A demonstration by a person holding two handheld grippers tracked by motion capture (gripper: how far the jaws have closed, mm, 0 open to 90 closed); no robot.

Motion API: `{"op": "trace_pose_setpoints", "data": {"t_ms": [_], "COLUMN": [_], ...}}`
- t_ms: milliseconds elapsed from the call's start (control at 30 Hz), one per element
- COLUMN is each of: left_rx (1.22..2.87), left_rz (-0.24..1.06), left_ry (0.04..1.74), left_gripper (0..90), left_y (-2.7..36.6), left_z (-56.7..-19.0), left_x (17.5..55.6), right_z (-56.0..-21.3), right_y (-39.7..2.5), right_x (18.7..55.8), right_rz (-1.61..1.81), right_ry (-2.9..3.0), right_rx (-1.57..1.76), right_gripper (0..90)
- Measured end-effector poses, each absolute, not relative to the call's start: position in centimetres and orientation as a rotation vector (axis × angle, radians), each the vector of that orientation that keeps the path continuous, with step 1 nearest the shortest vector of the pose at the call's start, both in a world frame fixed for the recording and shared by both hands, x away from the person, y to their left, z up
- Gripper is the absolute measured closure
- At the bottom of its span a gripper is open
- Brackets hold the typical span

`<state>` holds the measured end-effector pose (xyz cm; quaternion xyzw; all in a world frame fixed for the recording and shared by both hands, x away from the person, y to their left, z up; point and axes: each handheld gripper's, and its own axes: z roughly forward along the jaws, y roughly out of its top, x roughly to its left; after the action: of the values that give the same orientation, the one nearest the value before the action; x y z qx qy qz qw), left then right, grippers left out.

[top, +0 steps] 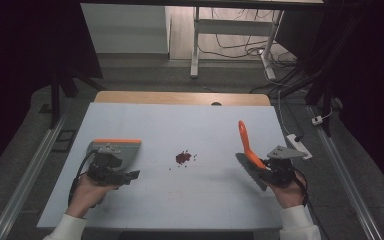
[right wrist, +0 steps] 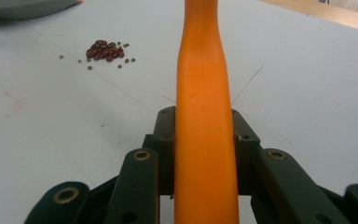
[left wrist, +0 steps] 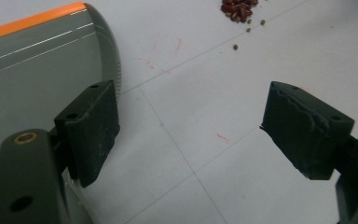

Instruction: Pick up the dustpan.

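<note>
A small heap of red beans (top: 183, 157) with a few green ones lies mid-table; it also shows in the left gripper view (left wrist: 237, 9) and the right gripper view (right wrist: 105, 49). A grey dustpan (top: 116, 150) with an orange edge lies flat at the left. My left gripper (top: 127, 176) sits just in front of it, open, with bare table between its jaws (left wrist: 191, 126); the dustpan (left wrist: 37, 79) lies beside and behind the left jaw. My right gripper (top: 264, 167) is shut on the orange handle (right wrist: 205, 116) of a brush (top: 246, 145), whose grey head rests near the table.
The white table top (top: 180, 200) has a wooden strip (top: 180, 98) along its far edge. Metal rails run down both sides on the floor. A white power strip (top: 300, 145) lies just off the right edge. Desk legs and cables stand beyond the table.
</note>
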<state>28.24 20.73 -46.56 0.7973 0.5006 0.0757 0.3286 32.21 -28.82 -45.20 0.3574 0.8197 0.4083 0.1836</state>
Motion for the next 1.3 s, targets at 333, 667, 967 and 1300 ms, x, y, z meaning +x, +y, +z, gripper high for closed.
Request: {"op": "trace_pose_setpoints", "data": {"t_ms": [333,667,967,1300], "left_rx": [2.089,2.081,2.07,2.027], "left_rz": [0.222,0.226,0.232,0.198], "left_ry": [1.389,1.462,1.543,1.666], "left_gripper": [18.6,17.1,15.0,10.3], "left_y": [22.3,24.0,25.1,26.3], "left_z": [-46.7,-46.7,-47.2,-48.6], "left_x": [27.3,27.0,27.1,27.0], "right_z": [-45.1,-45.2,-45.3,-45.6], "right_y": [-28.7,-28.2,-27.9,-27.7], "right_x": [32.2,32.0,32.0,32.0], "right_rz": [1.17,1.163,1.157,1.145], "right_ry": [2.311,2.327,2.337,2.352], "right_rx": [1.01,0.992,0.989,0.989], "right_gripper": [70.1,70.1,70.1,70.1]}}
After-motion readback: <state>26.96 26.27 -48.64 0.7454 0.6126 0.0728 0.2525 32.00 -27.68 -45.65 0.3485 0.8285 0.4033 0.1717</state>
